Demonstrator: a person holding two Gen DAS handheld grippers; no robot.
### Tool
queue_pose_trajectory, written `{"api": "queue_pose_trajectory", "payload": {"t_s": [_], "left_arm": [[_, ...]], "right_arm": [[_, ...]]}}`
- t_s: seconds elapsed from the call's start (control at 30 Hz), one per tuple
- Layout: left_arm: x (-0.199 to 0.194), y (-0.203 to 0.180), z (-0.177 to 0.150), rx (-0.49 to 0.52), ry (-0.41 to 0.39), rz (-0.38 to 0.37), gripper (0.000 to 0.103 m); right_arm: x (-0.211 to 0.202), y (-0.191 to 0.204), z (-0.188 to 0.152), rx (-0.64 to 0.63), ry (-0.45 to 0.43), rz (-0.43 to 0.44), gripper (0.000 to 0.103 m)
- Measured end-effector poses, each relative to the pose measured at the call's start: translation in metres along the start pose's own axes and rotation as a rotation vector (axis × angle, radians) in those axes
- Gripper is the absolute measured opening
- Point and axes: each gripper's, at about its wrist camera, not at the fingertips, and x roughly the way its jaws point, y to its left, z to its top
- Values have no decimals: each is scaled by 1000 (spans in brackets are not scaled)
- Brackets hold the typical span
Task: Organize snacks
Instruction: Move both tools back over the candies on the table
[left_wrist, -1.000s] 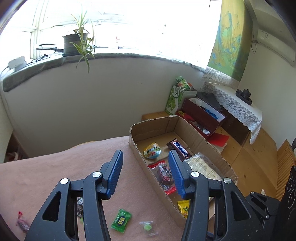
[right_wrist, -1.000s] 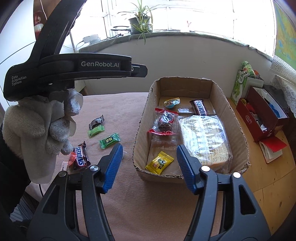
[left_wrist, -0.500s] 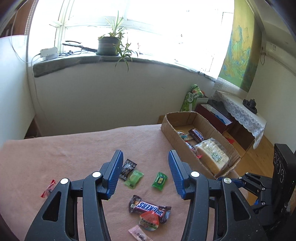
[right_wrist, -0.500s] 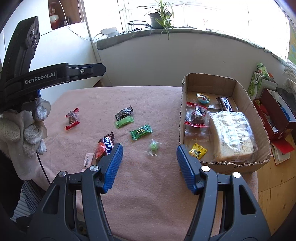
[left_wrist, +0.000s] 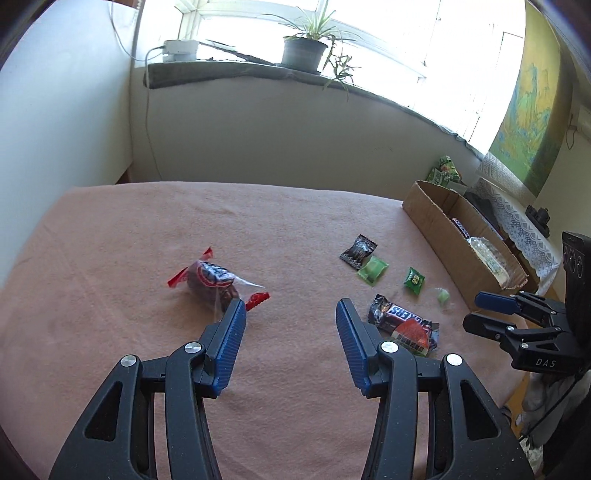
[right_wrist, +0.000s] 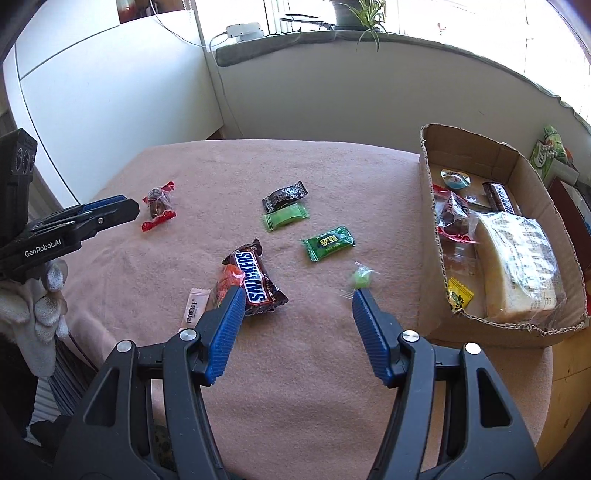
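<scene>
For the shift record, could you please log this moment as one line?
left gripper: open, empty | right gripper: open, empty | Snickers bar: on cloth | cardboard box: partly filled

This looks like a lived-in room at home: a potted plant (left_wrist: 304, 51) on a sunny windowsill (left_wrist: 229, 72), a landscape hanging (left_wrist: 528, 110) on the wall, a lace cloth (left_wrist: 517, 218) over what may be a low cabinet, and a blanket-covered table (left_wrist: 147, 229).
</scene>
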Motion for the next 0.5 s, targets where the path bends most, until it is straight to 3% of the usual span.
{"api": "queue_pose_trajectory", "payload": {"t_s": [0.5], "left_arm": [[15, 52, 3, -87, 27, 57, 50]], "right_arm": [[45, 4, 41, 1, 93, 61, 63]]}}
